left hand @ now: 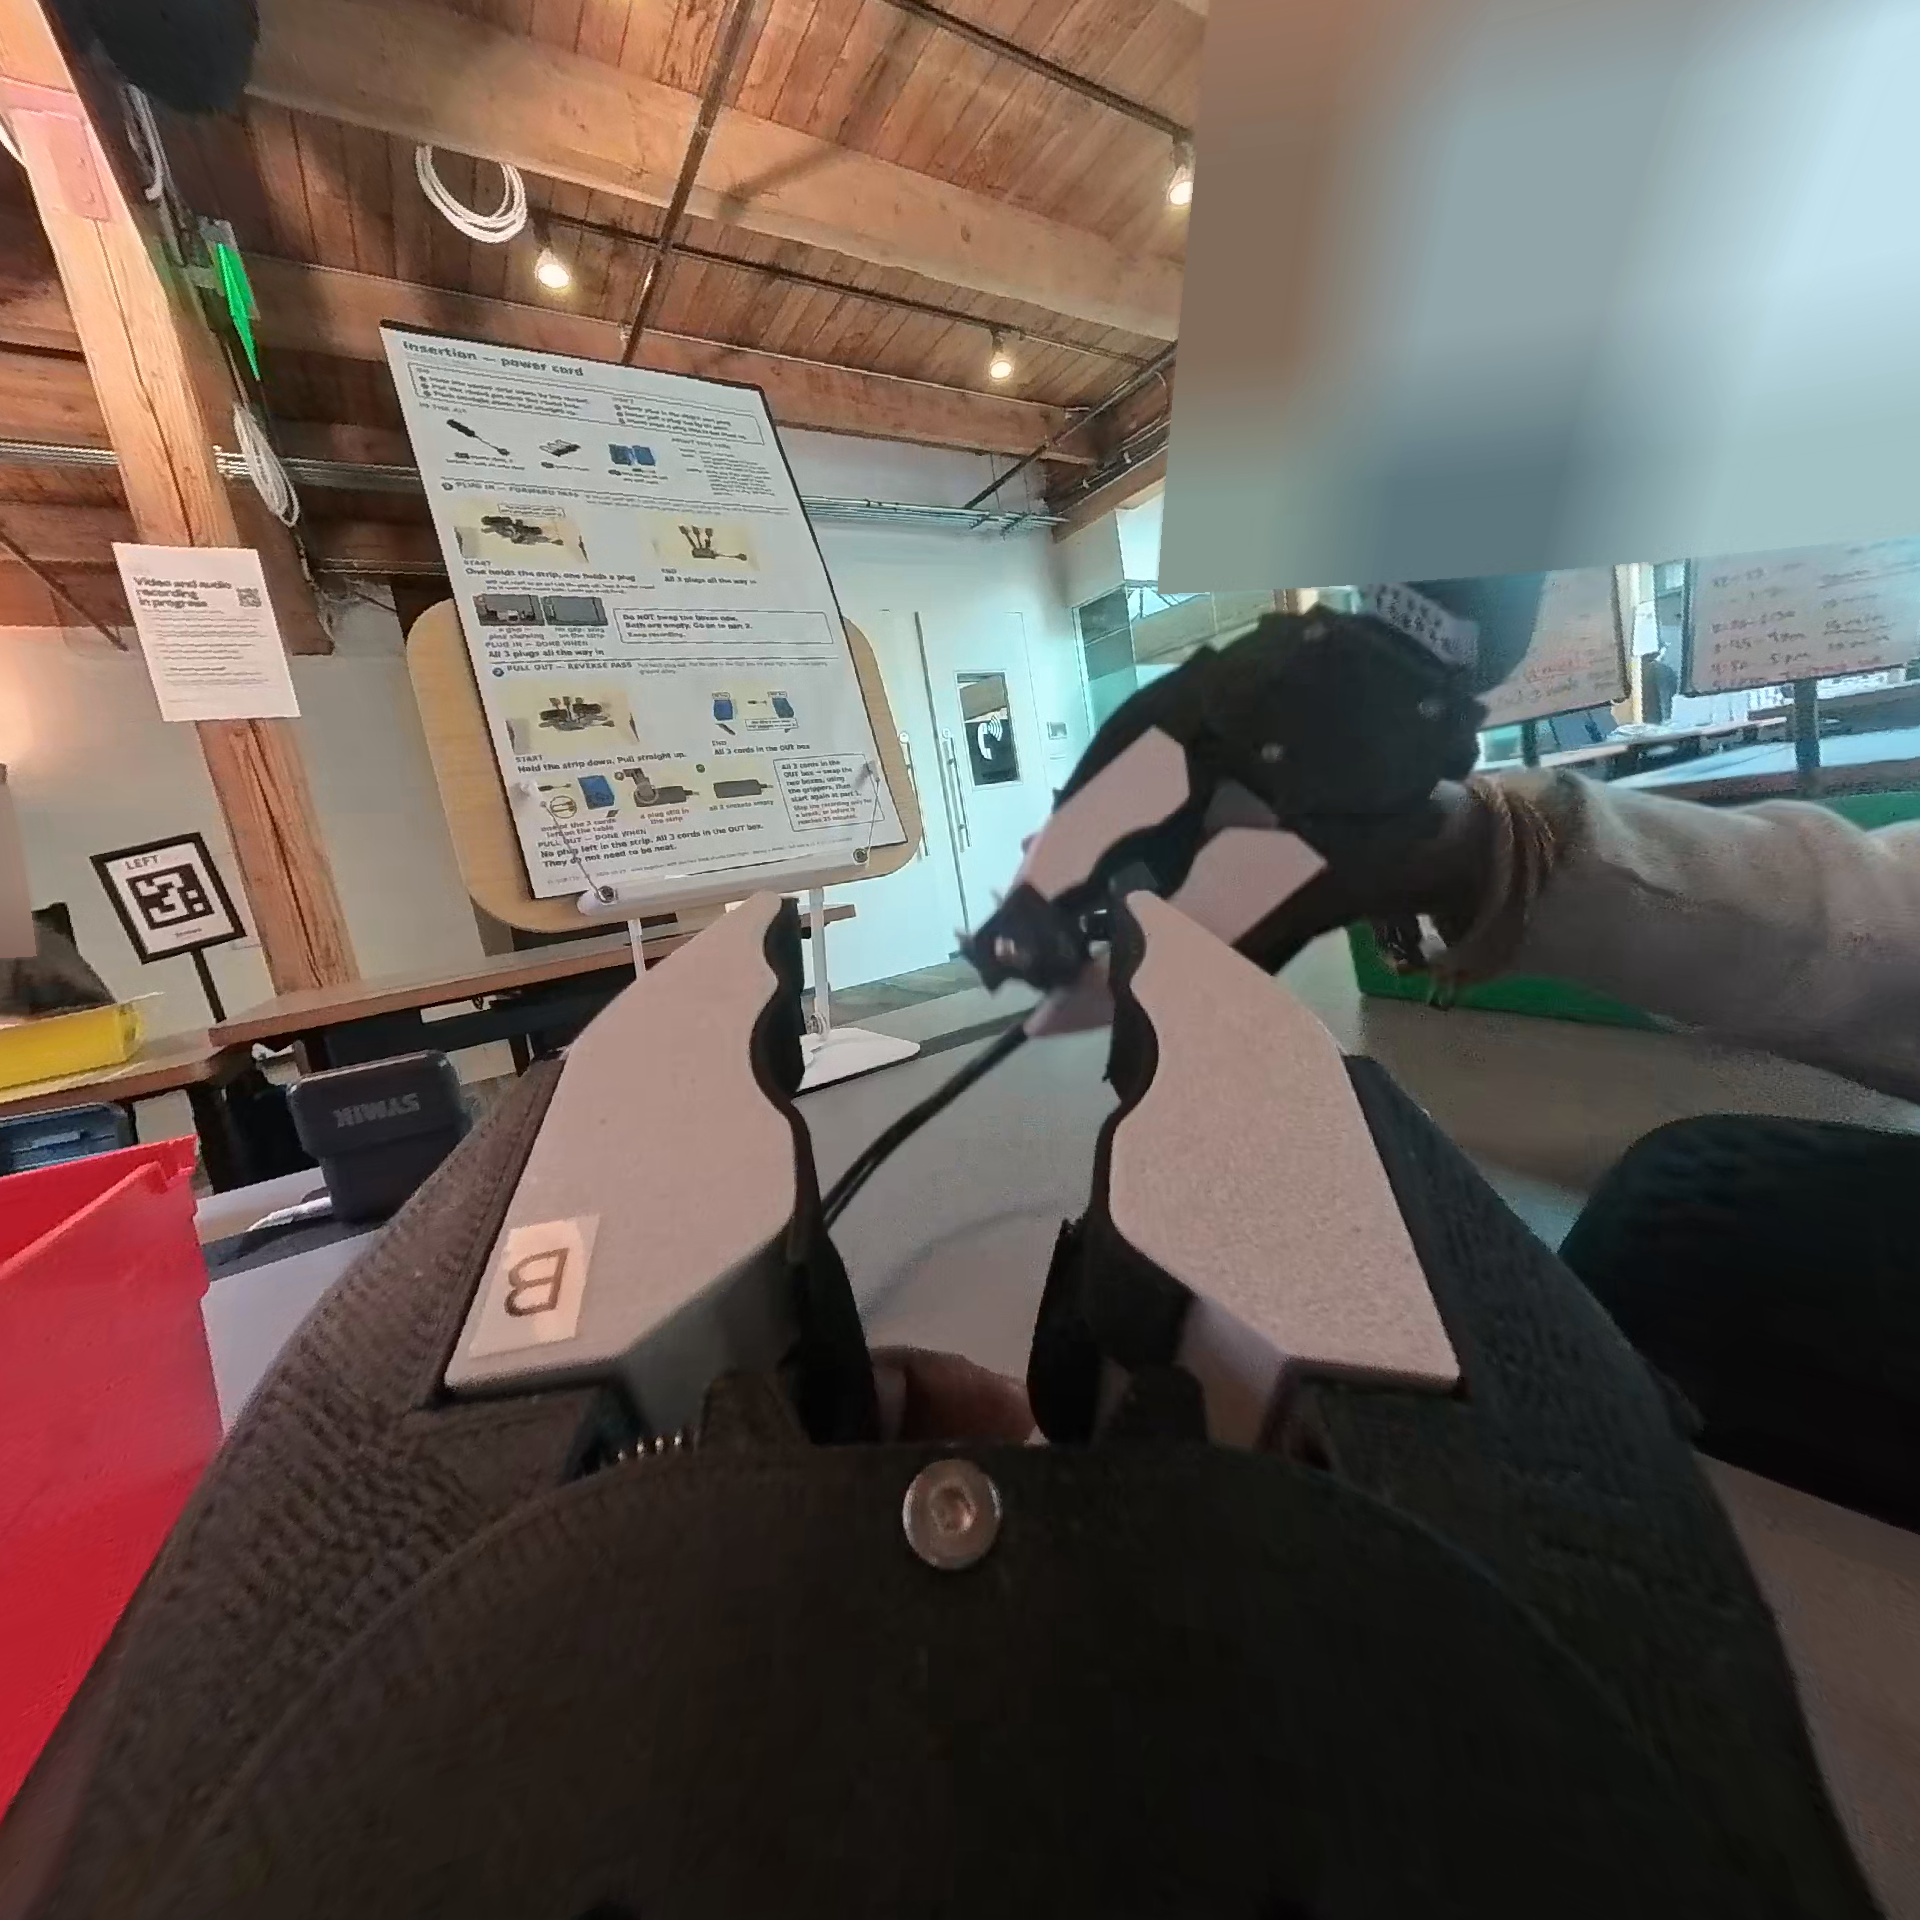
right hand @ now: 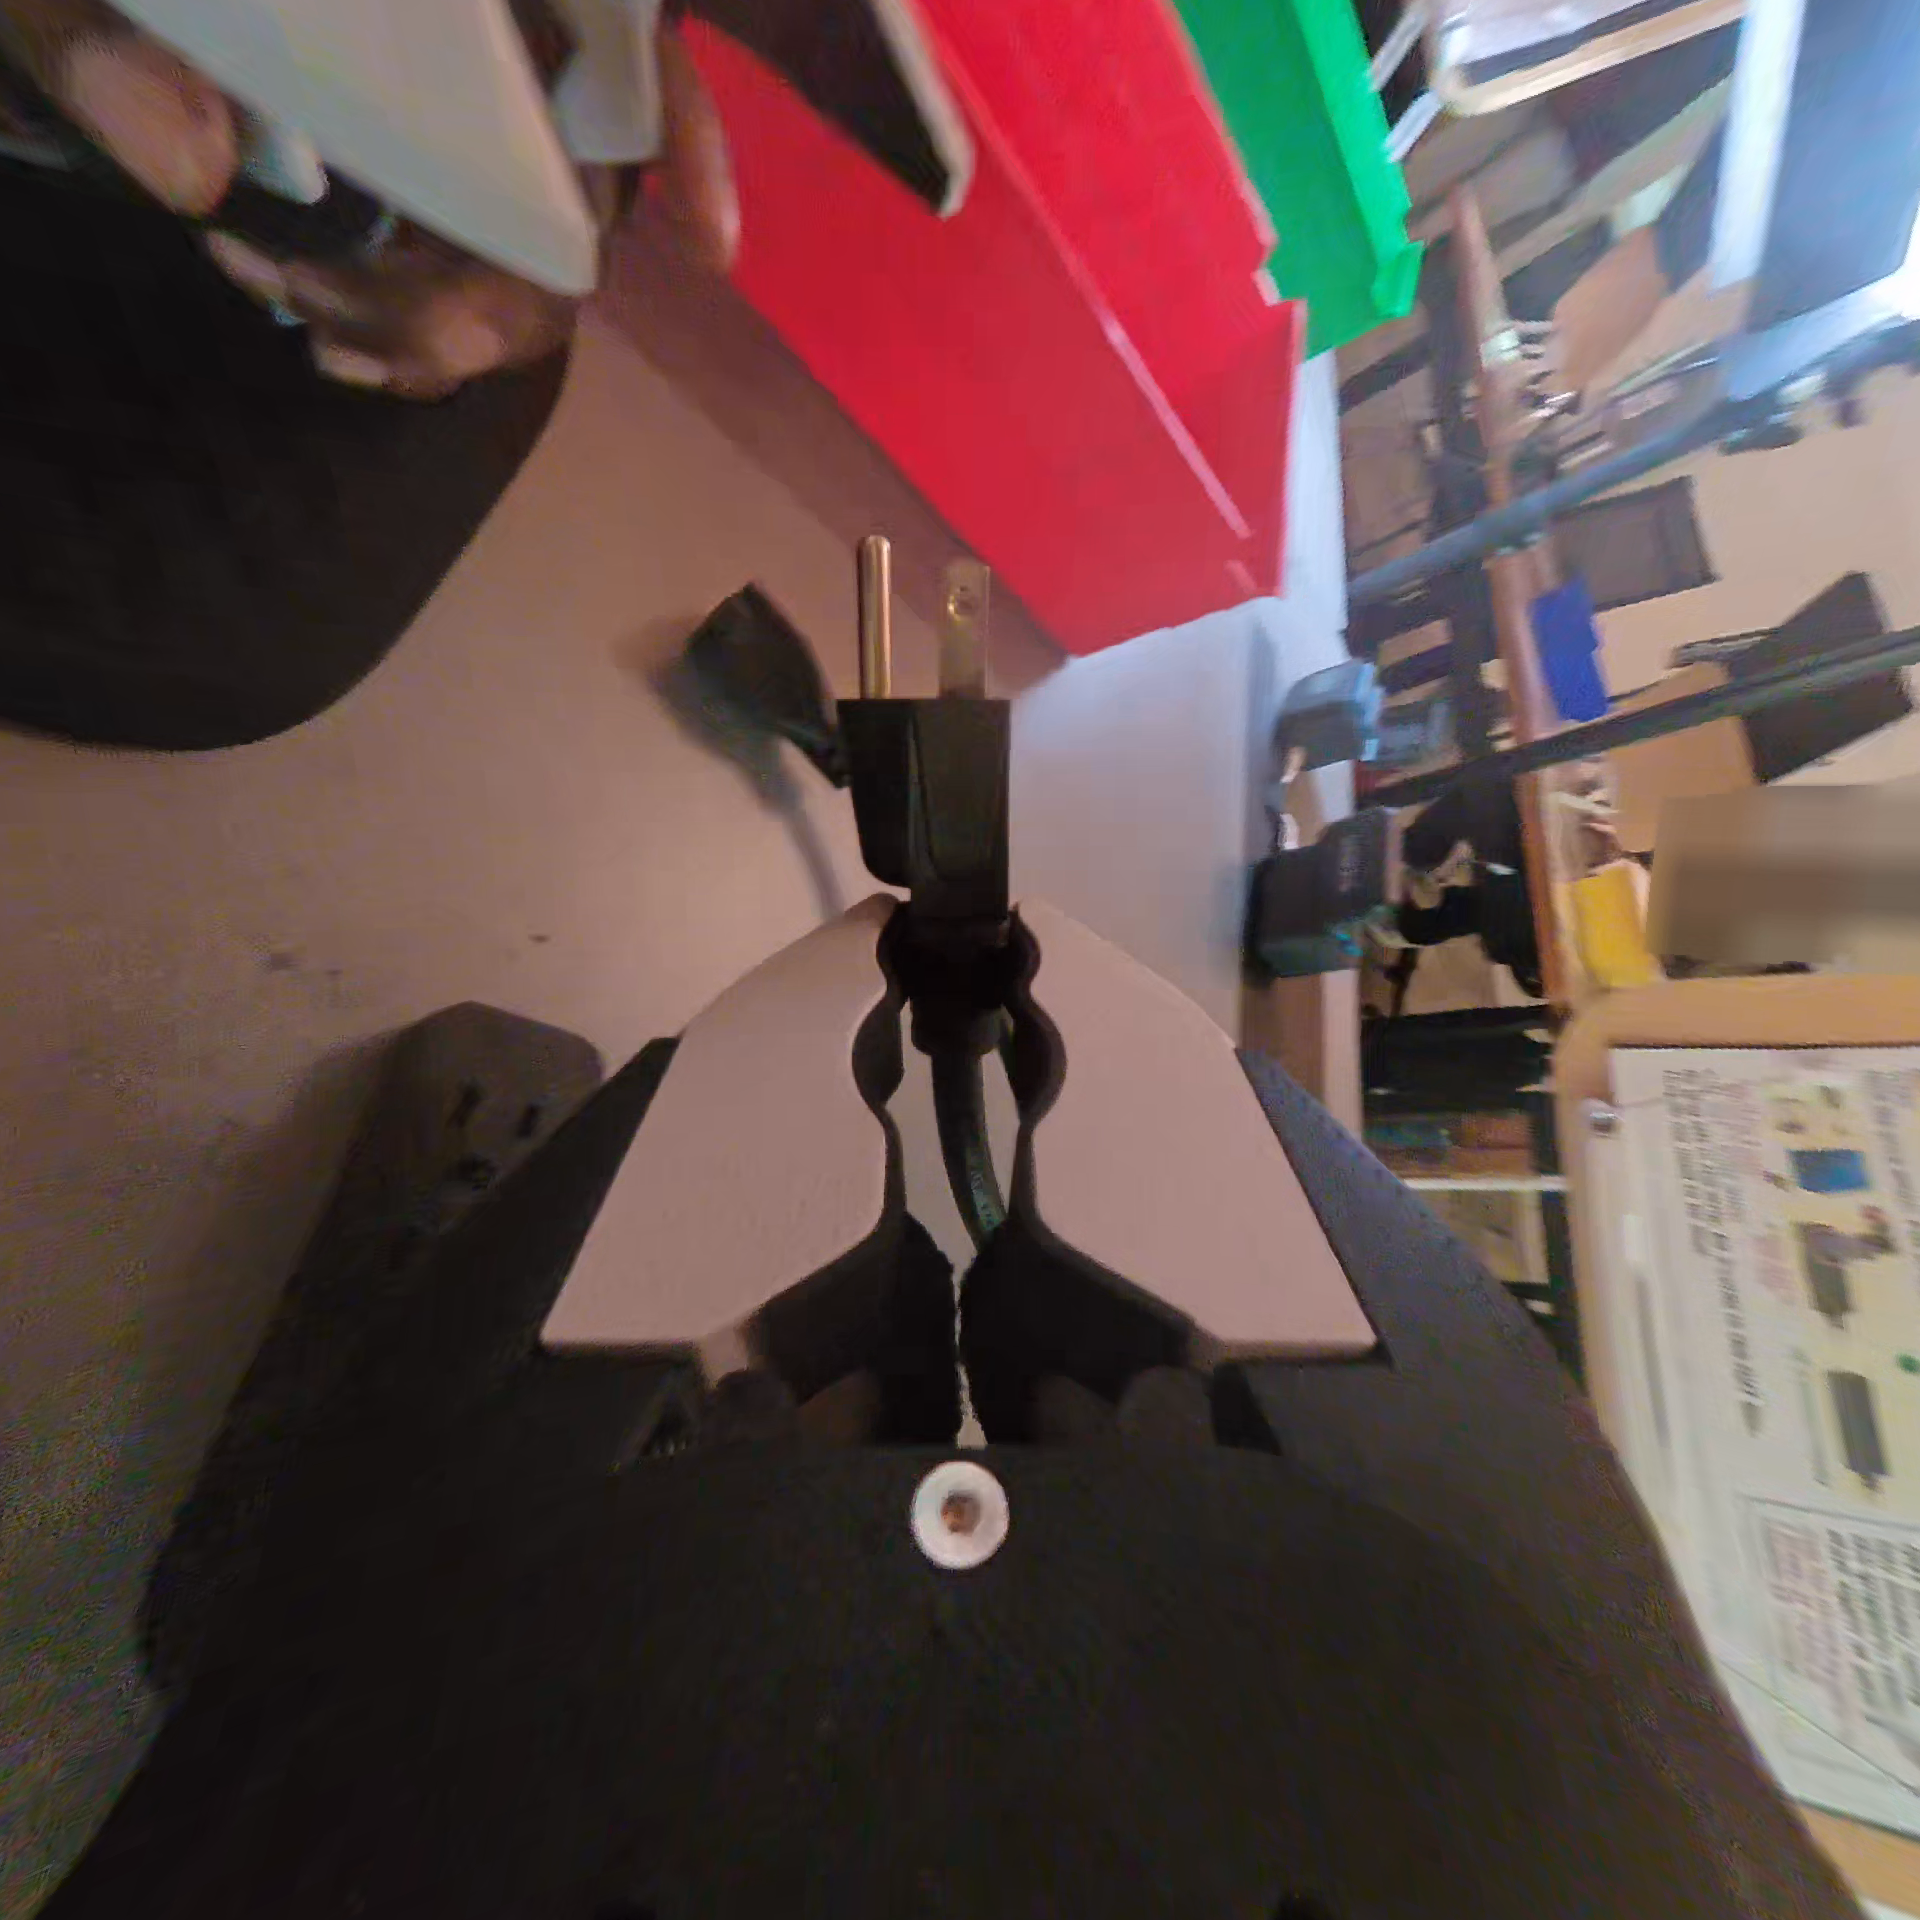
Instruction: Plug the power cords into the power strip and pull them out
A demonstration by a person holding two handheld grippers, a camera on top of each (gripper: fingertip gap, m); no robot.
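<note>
My right gripper (right hand: pixel 951 925) is shut on the neck of a black three-prong plug (right hand: pixel 935 790), whose prongs point away from me above the grey table (right hand: pixel 312 883). Its cord (right hand: pixel 971 1153) runs back between the fingers. A black power strip (right hand: pixel 447 1122) lies on the table, partly hidden under my right gripper at the lower left. Another black cord end (right hand: pixel 748 665) lies on the table beyond the plug. My left gripper (left hand: pixel 956 935) is open and empty. In the left wrist view the right gripper (left hand: pixel 1195 831) holds the plug (left hand: pixel 1023 945) just past my left fingertips, with the cord (left hand: pixel 925 1101) hanging between them.
A red bin (left hand: pixel 94 1403) stands at the left and shows in the right wrist view (right hand: pixel 987 312) beside a green bin (right hand: pixel 1309 156). An instruction board (left hand: pixel 644 623) stands at the table's far side. A black case (left hand: pixel 374 1143) sits behind the red bin.
</note>
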